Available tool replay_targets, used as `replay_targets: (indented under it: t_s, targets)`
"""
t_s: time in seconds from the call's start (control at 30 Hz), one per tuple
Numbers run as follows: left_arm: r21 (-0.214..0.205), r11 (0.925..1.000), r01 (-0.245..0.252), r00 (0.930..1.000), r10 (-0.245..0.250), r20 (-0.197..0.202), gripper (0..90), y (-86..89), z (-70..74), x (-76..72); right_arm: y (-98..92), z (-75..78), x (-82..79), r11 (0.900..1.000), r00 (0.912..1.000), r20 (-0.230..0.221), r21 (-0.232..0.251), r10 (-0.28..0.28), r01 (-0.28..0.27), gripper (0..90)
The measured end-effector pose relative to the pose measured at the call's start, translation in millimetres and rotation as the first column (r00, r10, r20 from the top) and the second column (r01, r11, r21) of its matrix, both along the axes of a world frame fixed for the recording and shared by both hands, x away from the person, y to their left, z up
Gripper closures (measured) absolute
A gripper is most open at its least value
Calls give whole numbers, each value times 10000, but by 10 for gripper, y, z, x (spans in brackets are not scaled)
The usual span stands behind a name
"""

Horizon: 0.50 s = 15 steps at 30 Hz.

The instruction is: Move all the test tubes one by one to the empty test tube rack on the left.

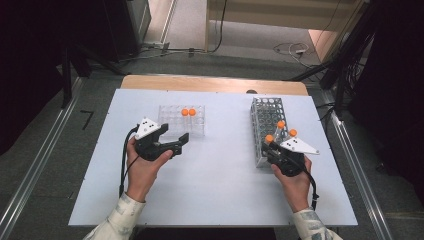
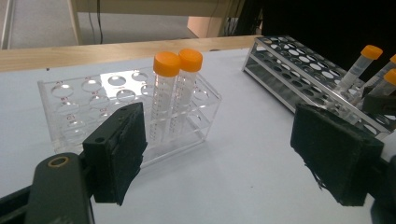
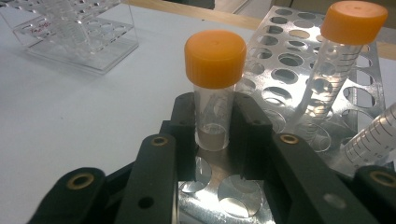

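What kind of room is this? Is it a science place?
Probably a lab bench. Orange-capped tubes stand in a clear rack, more lean in a metal rack, and cables trail across the floor behind the white table.

Shiny metal rack (image 3: pixel 299 60), clear plastic tube (image 3: pixel 214 119)

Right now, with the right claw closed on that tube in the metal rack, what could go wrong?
1. The right claw grips the tube just under its orange cap, so it might tilt or slip when lifted.
2. Two more tubes lean in the metal rack close beside it and could get knocked.
3. If the tube catches, the rack might lift or shift.
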<state>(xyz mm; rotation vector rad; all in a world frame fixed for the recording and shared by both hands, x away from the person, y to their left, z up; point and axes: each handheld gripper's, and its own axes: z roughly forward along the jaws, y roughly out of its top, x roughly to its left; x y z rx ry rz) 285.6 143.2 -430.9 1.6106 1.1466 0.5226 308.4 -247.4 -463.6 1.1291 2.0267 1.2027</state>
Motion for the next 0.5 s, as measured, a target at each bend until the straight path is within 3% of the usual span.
replay_targets:
  t_s: [0.2,0.5]
  targets:
    - [-25,10000,3,10000,-3,-18,185,3,2,-2,2,37,-13,10000,9999,144,28,29,-29,716]
    - [-54,10000,30,10000,-30,-24,185,8,8,-6,-15,227,-80,9998,9985,549,215,17,-29,715]
